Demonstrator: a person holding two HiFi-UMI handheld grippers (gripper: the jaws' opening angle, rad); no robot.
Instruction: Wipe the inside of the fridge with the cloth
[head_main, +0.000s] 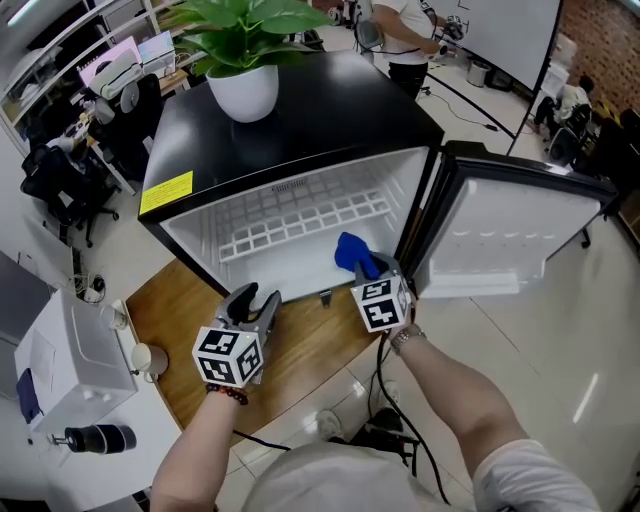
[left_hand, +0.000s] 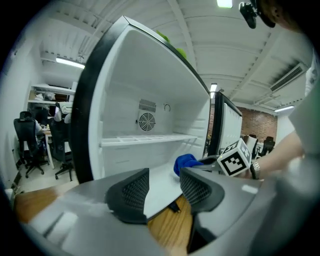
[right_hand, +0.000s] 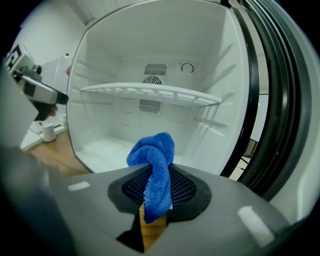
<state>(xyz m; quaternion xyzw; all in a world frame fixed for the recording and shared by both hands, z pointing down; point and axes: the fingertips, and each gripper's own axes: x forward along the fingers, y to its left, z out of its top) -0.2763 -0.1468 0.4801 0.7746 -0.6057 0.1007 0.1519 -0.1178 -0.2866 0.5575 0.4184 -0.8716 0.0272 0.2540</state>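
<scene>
A small black fridge (head_main: 300, 120) stands open on a wooden board, its white inside (right_hand: 150, 50) bare apart from one wire shelf (head_main: 300, 222). My right gripper (head_main: 372, 268) is shut on a bunched blue cloth (right_hand: 154, 165), held at the fridge's mouth near the right wall, above its floor. The cloth (head_main: 354, 252) pokes out past the jaws. My left gripper (head_main: 252, 302) hovers in front of the fridge's lower left edge, open with nothing between its fingers (left_hand: 131, 192). From the left gripper view the blue cloth (left_hand: 187, 163) and the right gripper's marker cube (left_hand: 235, 157) show at the right.
The fridge door (head_main: 520, 225) hangs open to the right. A potted plant (head_main: 243, 60) sits on the fridge top. A white mug (head_main: 150, 358) and a black flask (head_main: 100, 438) lie at the left beside a white box (head_main: 60, 365). People and office chairs stand behind.
</scene>
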